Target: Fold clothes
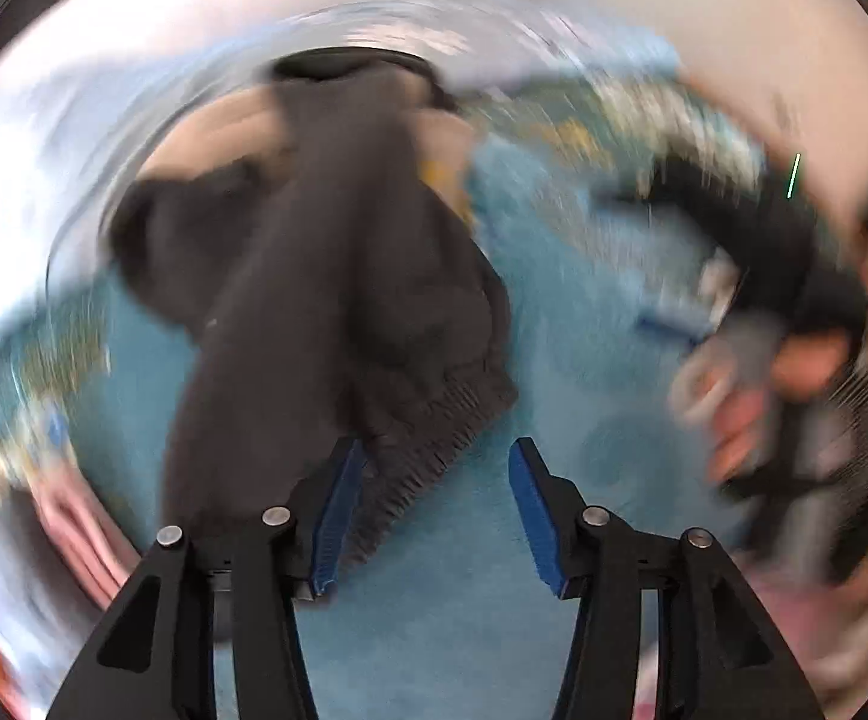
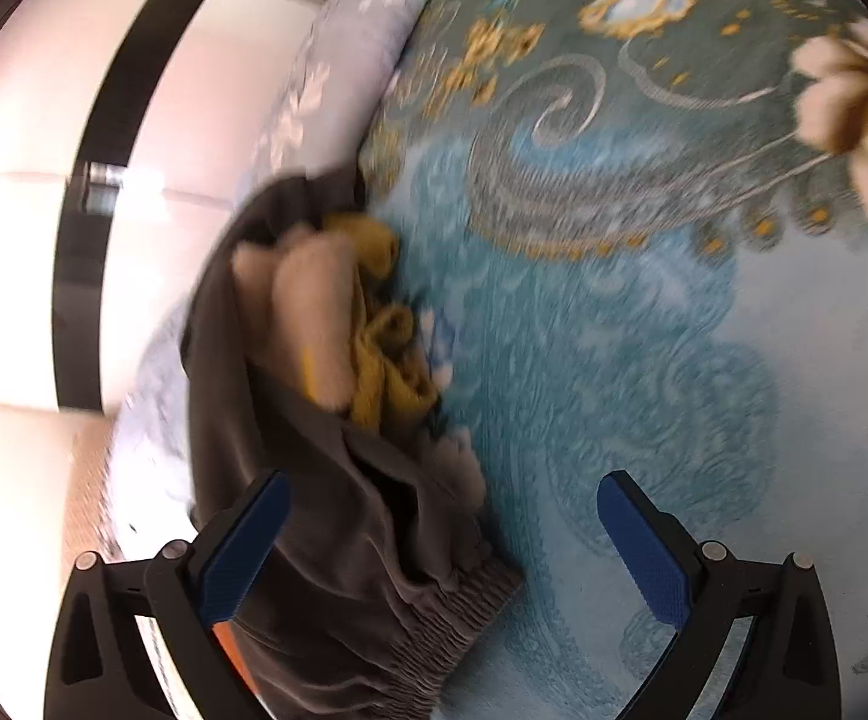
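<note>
A dark grey-brown garment (image 1: 314, 276) with a ribbed elastic waistband (image 1: 428, 438) lies crumpled on a blue patterned bedspread (image 1: 566, 324). My left gripper (image 1: 434, 510) hangs open just above it. Its left pad (image 1: 338, 516) is beside the waistband edge and nothing is pinched. In the right wrist view my right gripper (image 2: 446, 546) is wide open over the same garment (image 2: 326, 540). The waistband (image 2: 458, 606) lies between the fingers, and the pads stand clear of it. Beige cloth (image 2: 320, 312) and yellow cloth (image 2: 386, 354) lie bunched on the garment's far part.
A person's hand (image 1: 758, 414) holds the other tool at the right of the blurred left wrist view. Pale floral bedding (image 2: 338, 60) edges the bedspread (image 2: 644, 330), with white floor and a black stripe (image 2: 128, 78) beyond. Pink striped cloth (image 1: 86, 534) lies at lower left.
</note>
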A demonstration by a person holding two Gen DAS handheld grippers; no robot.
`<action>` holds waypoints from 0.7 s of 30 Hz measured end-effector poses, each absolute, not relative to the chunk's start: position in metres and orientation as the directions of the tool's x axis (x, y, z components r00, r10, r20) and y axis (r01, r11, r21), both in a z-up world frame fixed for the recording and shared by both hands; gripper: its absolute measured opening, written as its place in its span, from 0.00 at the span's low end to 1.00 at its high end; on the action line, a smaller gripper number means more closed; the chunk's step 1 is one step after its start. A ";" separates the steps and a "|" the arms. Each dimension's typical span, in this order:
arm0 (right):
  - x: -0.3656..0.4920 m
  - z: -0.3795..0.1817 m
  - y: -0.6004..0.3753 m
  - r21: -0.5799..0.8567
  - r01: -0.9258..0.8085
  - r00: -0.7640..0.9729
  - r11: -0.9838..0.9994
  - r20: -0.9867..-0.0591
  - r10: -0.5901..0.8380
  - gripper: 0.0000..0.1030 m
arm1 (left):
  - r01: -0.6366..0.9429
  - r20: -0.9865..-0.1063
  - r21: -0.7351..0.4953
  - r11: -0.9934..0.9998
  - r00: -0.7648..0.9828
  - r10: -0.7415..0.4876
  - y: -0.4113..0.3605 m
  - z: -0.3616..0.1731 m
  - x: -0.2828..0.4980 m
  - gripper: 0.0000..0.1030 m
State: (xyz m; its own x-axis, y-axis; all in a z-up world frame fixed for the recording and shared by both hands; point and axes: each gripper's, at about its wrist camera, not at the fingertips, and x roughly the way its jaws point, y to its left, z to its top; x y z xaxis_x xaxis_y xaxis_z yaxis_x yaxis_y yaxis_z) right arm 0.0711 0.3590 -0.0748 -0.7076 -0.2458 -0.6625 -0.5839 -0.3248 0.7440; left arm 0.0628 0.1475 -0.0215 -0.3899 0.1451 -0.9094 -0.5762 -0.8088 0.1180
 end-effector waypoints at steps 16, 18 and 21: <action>0.105 -0.076 0.390 0.776 -0.609 -0.752 -0.164 -0.631 -0.194 1.00 | -0.623 -0.826 0.495 -0.606 -0.554 -0.105 0.186 -0.102 0.050 0.27; 0.106 -0.078 0.390 0.774 -0.614 -0.748 -0.156 -0.633 -0.200 1.00 | -0.598 -0.800 0.517 -0.612 -0.592 -0.097 0.183 -0.089 0.053 0.06; 0.105 -0.079 0.387 0.770 -0.616 -0.740 -0.167 -0.638 -0.212 1.00 | -0.550 -0.785 0.479 -0.684 -0.617 -0.054 0.169 -0.060 0.055 0.02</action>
State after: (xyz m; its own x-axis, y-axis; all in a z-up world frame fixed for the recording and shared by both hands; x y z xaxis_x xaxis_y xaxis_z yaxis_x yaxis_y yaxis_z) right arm 0.1052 0.3867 -0.0787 -0.7404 -0.2119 -0.6379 -0.6158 -0.1666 0.7701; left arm 0.0549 0.1695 -0.0599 -0.6170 -0.0545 -0.7851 -0.5497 -0.6841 0.4794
